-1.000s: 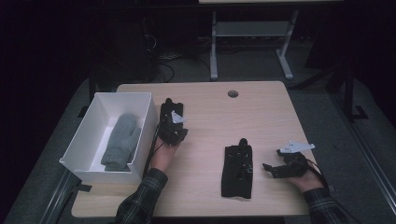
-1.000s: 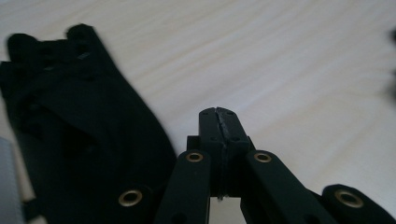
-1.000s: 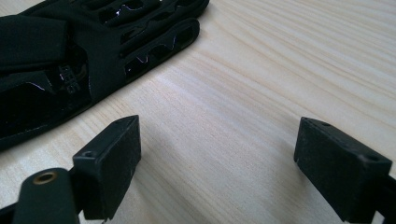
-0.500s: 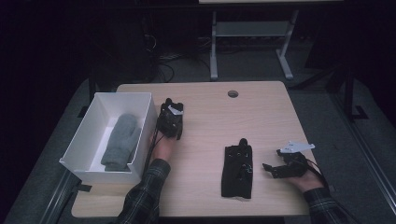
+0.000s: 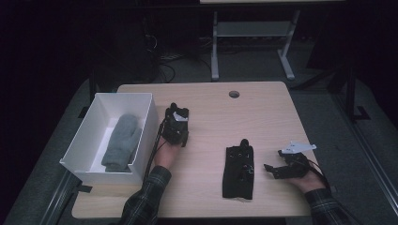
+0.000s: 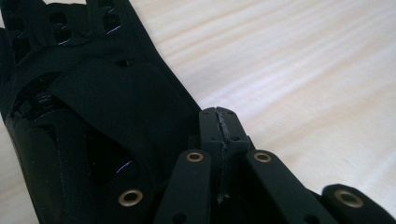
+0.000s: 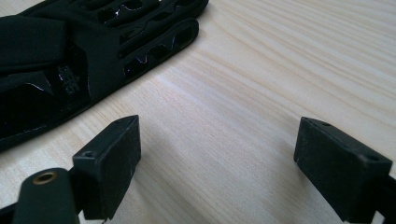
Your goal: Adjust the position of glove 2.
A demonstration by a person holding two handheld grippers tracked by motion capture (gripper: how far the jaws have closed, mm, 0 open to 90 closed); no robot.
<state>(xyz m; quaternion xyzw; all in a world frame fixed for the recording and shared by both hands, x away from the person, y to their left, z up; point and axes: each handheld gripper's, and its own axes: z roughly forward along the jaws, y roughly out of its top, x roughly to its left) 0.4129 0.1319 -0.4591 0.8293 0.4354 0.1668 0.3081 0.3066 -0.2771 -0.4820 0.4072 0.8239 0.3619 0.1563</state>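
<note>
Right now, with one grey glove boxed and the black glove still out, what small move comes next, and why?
Probably ease the right gripper left onto the black glove: its jaws are open, empty and beside the glove, while the left gripper is shut near the box.

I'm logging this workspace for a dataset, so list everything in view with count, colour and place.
Table: one, light wood, centre, with a round hole near its far edge.
Box: one, white, open, at the table's left edge.
Grey mitten: one, lying inside the box.
Black glove: one, flat on the table, right of centre near the front.
Metal frame: one, pale, on the floor beyond the table.
Cables: several, dark, on the floor behind.
Left gripper: one, black, jaws shut, beside the box.
Right gripper: one, black, jaws open, just right of the black glove.
Sleeves: two, plaid, at the bottom.
</note>
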